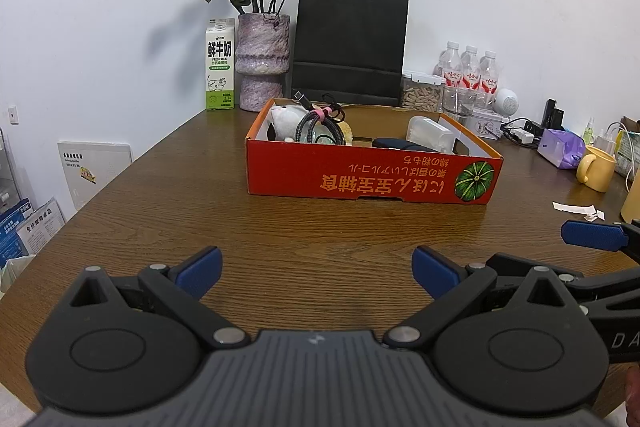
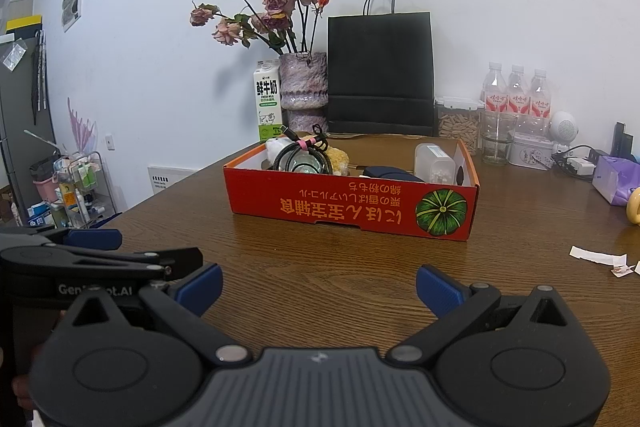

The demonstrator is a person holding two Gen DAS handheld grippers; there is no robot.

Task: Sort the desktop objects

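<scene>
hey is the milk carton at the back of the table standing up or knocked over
Standing upright. The milk carton rests on its base on the table beside the vase, its gabled top and cap pointing up.

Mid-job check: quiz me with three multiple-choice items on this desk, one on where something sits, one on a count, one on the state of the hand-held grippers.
1. Where is the coiled cable?
A. Inside the red box
B. On the bare table beside the box
C. Inside the black paper bag

2. How many water bottles stand at the back right?
A. Two
B. Three
C. Five

3. What state are the left hand-held gripper and the right hand-held gripper in?
A. Both shut on a cable
B. One open, one shut
C. Both open and empty

Answers:
1. A, the cable's coil rises from behind the box's front wall, at its left end.
2. B, three red-labelled bottles stand side by side.
3. C, each wrist view shows blue pads wide apart with only table between them.
</scene>
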